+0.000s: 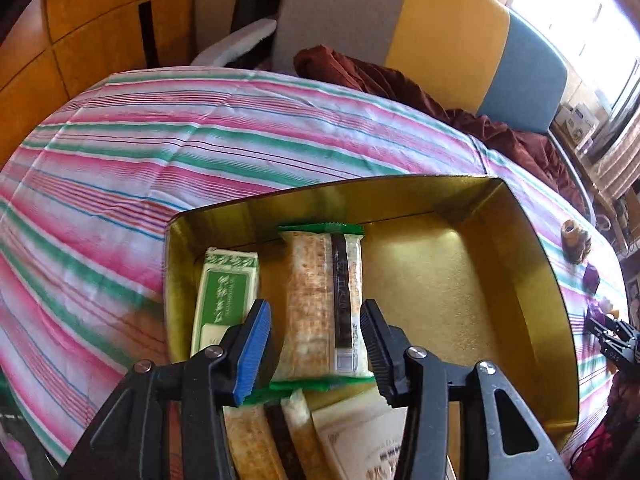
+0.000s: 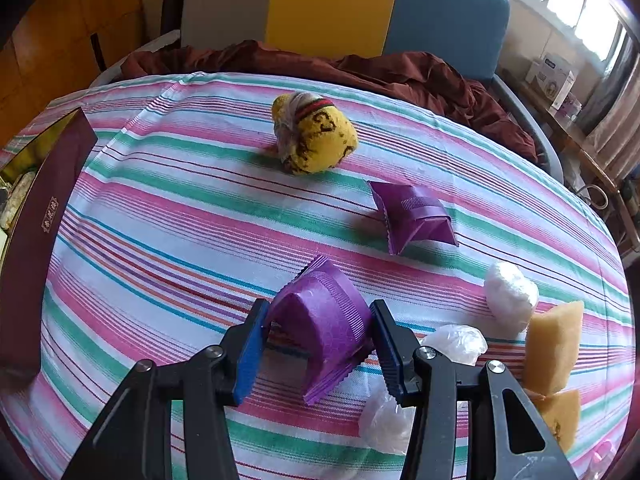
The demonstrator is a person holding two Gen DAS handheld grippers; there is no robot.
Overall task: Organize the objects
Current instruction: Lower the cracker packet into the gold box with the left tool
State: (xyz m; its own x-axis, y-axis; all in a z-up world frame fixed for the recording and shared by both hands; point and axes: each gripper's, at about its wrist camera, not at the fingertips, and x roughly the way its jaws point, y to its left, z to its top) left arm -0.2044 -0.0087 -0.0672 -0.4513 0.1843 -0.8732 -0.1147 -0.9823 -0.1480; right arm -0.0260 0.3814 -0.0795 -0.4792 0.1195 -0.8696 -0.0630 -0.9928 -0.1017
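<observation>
My left gripper (image 1: 316,308) hangs inside a gold tin (image 1: 520,240), pointing steeply down. A long wrapped snack bar (image 1: 316,272) with green ends lies on the tin floor between the fingers; a dark gap shows beside the blue left pad (image 1: 256,344), so the gripper is open. A green box (image 1: 226,288) lies to the bar's left. A second bar (image 1: 276,440) and a cream box (image 1: 360,440) lie nearer me. My right gripper (image 2: 320,306) is shut on a purple packet (image 2: 320,328), which is bent into an arch on the striped cloth (image 2: 160,240).
Another purple packet (image 2: 412,216) and a yellow knitted bundle (image 2: 316,136) lie further out. Three white wrapped lumps (image 2: 512,292) and yellow cake pieces (image 2: 554,344) sit at the right. The tin's maroon outer wall (image 2: 40,220) stands at the left. Brown fabric (image 2: 400,72) lies behind the table.
</observation>
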